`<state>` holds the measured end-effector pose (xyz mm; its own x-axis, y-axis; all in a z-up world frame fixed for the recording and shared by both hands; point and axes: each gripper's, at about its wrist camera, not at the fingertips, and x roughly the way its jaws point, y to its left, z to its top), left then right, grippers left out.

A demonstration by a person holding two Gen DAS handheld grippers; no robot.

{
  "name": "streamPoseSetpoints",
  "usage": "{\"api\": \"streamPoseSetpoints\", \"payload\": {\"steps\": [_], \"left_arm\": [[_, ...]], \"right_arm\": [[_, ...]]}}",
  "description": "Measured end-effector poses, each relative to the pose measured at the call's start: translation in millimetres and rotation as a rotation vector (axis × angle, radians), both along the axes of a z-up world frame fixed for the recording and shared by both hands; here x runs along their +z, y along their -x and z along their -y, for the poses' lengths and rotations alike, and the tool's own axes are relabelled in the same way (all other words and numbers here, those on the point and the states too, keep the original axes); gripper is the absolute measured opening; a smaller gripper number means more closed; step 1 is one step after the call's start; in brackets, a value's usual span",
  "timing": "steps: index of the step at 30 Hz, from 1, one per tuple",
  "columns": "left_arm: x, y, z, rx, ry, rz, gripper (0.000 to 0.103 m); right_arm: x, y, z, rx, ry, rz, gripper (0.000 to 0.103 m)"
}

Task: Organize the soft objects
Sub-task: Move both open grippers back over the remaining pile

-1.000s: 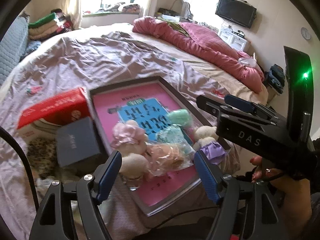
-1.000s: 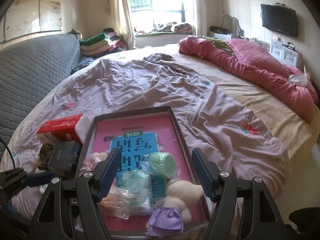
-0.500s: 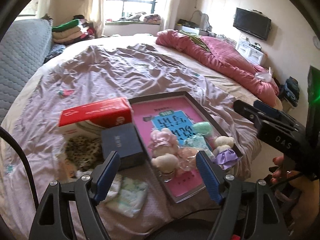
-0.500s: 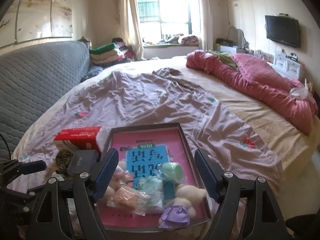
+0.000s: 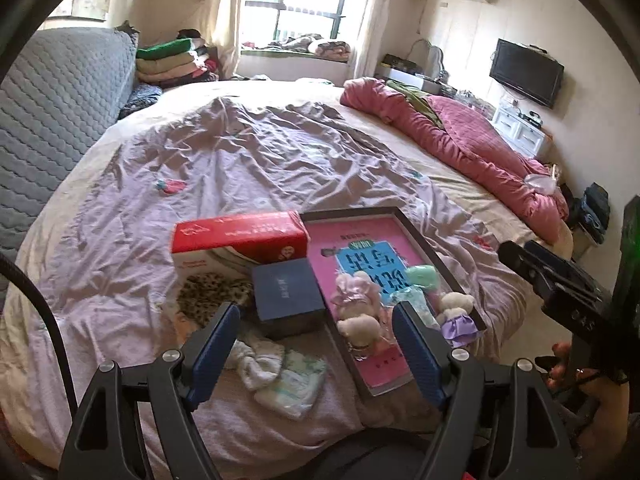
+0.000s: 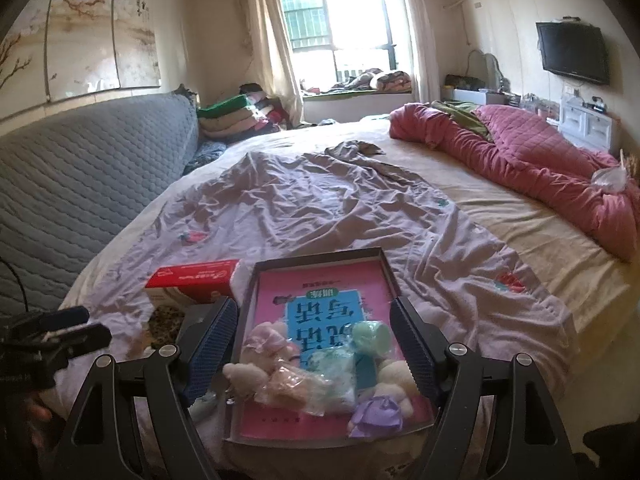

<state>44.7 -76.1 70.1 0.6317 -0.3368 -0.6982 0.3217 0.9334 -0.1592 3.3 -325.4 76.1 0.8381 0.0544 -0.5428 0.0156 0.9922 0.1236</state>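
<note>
A dark tray [image 5: 420,236] with a pink book in it lies on the bed's near edge and holds several soft toys: a pink plush [image 5: 354,288], a beige plush [image 5: 360,326], a green one [image 5: 422,276] and a purple-dressed bear [image 5: 458,316]. The tray [image 6: 320,256] and the toys [image 6: 316,376] also show in the right wrist view. My left gripper [image 5: 316,356] is open and empty, held back above the bed edge. My right gripper [image 6: 312,348] is open and empty above the tray's near end. White soft cloths [image 5: 280,368] lie left of the tray.
A red box [image 5: 240,236], a dark blue box [image 5: 288,292] and a leopard-print item [image 5: 212,300] sit left of the tray. A rumpled lilac sheet [image 5: 260,160] covers the bed. A red quilt [image 5: 460,136] lies at the right, a grey headboard [image 5: 52,120] at the left.
Both grippers have pulled back and up from the tray, so more of the bed shows. The left view has swung left. Both stay open and empty.
</note>
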Motion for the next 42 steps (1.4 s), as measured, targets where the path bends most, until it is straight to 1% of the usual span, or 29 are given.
{"api": "streamPoseSetpoints", "payload": {"steps": [3, 8, 13, 21, 24, 27, 31, 34, 42], "left_arm": [[4.2, 0.1, -7.7, 0.02, 0.003, -0.004, 0.078], [12.2, 3.5, -17.0, 0.041, -0.013, 0.004, 0.078], [19.3, 4.3, -28.6, 0.065, -0.008, 0.012, 0.078], [20.9, 0.6, -59.1, 0.125, -0.001, 0.006, 0.078], [18.4, -1.1, -71.5, 0.148, 0.003, -0.005, 0.078], [15.5, -4.2, -84.0, 0.182, -0.01, -0.003, 0.078], [10.2, -6.9, -100.6, 0.212, 0.003, -0.014, 0.078], [4.3, -8.9, -110.5, 0.23, 0.007, -0.026, 0.078], [-16.8, -14.6, -122.9, 0.253, 0.01, -0.065, 0.078]], "right_arm": [[3.4, 2.5, -1.9, 0.006, 0.0, 0.005, 0.08], [8.7, 5.8, -6.3, 0.019, -0.012, 0.014, 0.08], [12.7, 8.6, -16.0, 0.042, 0.003, 0.018, 0.08], [12.8, 11.9, -37.4, 0.093, 0.013, 0.017, 0.08], [10.7, 12.1, -49.1, 0.121, 0.028, 0.008, 0.081], [7.4, 12.0, -60.2, 0.146, 0.039, 0.0, 0.081], [-0.7, 10.1, -75.1, 0.18, 0.036, -0.02, 0.081], [-8.6, 7.8, -88.9, 0.213, 0.056, -0.042, 0.081], [-32.0, 4.1, -118.3, 0.285, 0.081, -0.091, 0.081]]}}
